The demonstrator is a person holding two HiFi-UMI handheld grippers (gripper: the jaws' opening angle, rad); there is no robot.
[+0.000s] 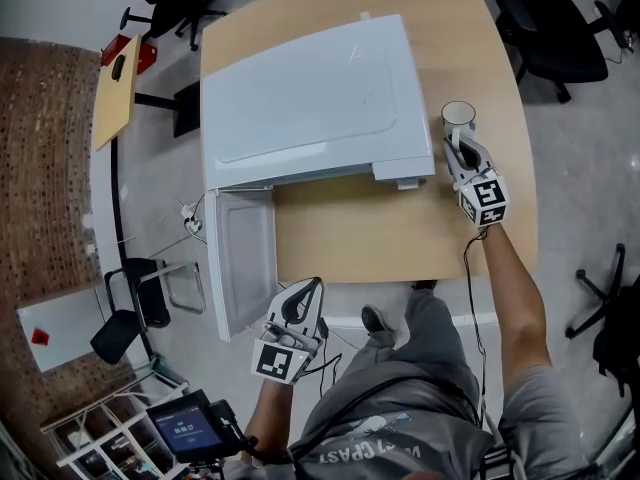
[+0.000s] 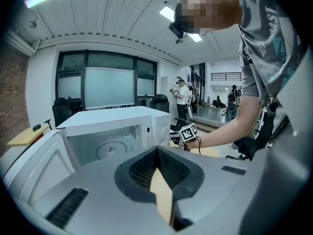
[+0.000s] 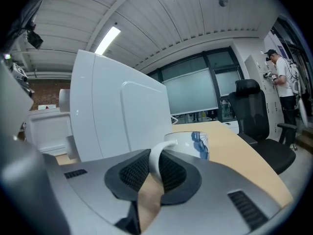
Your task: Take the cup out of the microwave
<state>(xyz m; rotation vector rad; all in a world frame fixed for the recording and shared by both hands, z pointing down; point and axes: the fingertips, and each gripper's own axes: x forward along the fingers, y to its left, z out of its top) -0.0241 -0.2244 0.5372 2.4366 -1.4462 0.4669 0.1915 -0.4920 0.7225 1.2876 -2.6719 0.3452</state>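
The white microwave [image 1: 300, 98] stands on the wooden table [image 1: 380, 233], its door [image 1: 240, 258] swung open past the table's front edge. Through the left gripper view I see its empty cavity [image 2: 110, 143] with the turntable. The white cup [image 1: 458, 116] with a blue print is outside, just right of the microwave. My right gripper [image 1: 458, 146] is shut on the cup's handle [image 3: 155, 158]; the cup's body [image 3: 190, 143] shows beyond the jaws. I cannot tell whether the cup touches the table. My left gripper [image 1: 314, 286] is shut on nothing, off the table's front edge near the door's free end.
Black office chairs [image 1: 545, 28] stand beyond the table's right side. A wooden board [image 1: 117, 88] and a chair [image 1: 130, 308] are on the floor at the left, and a cart with a screen [image 1: 185, 430] at the lower left. A person [image 2: 182, 94] stands far back.
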